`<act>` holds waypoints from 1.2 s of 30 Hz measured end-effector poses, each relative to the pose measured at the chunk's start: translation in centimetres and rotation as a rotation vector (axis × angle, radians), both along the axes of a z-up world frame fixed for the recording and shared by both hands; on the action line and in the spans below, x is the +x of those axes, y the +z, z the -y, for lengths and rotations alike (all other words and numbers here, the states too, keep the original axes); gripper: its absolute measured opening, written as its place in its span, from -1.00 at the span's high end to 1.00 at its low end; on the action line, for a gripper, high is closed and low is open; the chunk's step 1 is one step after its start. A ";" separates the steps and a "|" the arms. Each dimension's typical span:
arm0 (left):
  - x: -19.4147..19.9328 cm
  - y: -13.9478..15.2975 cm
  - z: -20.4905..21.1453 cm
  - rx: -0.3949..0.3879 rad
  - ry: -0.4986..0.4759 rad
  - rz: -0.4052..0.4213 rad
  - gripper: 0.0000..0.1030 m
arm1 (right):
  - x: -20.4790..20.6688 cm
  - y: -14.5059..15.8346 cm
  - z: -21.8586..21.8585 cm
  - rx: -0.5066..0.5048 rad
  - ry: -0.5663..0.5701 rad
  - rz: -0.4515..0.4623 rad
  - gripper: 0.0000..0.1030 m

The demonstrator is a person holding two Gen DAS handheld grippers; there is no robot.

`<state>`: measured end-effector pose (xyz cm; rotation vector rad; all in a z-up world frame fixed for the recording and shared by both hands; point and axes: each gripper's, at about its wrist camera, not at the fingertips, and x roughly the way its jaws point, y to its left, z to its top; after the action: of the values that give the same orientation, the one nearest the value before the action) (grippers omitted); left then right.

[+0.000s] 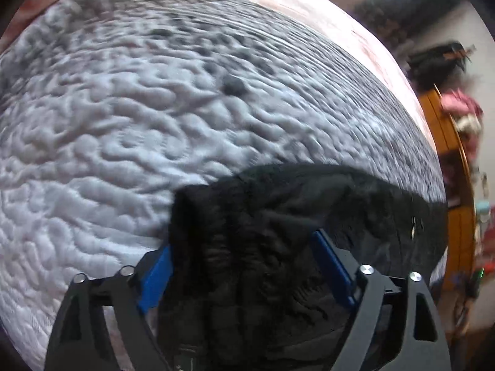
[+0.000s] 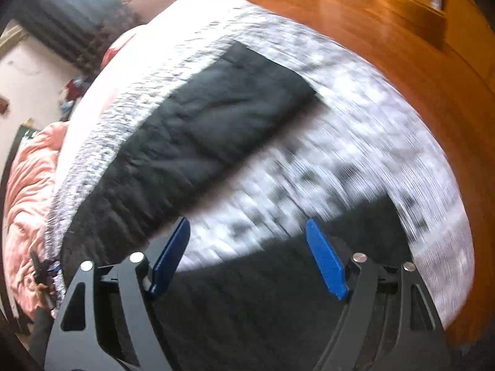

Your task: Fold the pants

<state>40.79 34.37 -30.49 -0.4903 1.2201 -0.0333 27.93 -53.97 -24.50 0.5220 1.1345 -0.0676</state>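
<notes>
The black pants lie on a grey-white quilted bedspread. In the left wrist view a crumpled bunch of them fills the gap between the blue pads of my left gripper and hides both fingertips. The jaws stand wide, and I cannot tell whether the pads press on the cloth. In the right wrist view one long flat part of the pants stretches away up the bedspread. More black cloth lies below my right gripper, which hangs open with nothing between its pads.
A crumpled pink blanket lies past the bed's left side. Wooden floor runs along the right edge of the bed. Orange wooden furniture with clutter stands to the right. A pink sheet shows beyond the bedspread.
</notes>
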 end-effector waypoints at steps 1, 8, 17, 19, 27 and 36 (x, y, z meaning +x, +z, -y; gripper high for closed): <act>-0.1 -0.1 0.4 0.017 -0.021 -0.005 -0.55 | 1.4 0.3 -0.1 -0.003 0.021 0.010 -0.58; 0.6 -1.0 0.2 0.043 0.003 -0.038 -0.35 | 13.1 1.9 2.0 -0.016 0.118 0.016 -0.62; 0.2 -0.6 0.1 0.116 0.028 -0.060 0.16 | 24.6 -2.9 6.5 -0.016 0.084 -0.055 -0.71; 0.3 -0.5 0.4 0.131 0.034 -0.058 0.17 | 26.4 -4.3 6.2 -0.036 0.104 -0.078 -0.71; 0.2 -0.6 0.4 0.127 0.078 -0.042 0.18 | 28.9 -7.2 3.9 -0.054 0.220 -0.114 -0.59; -0.8 1.6 0.7 0.167 0.106 0.002 0.42 | 26.1 -2.9 4.0 -0.002 0.221 -0.036 0.79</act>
<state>39.96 33.67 -28.85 -0.4081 1.1824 0.1566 54.06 -57.94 -27.35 0.3927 1.2207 0.1142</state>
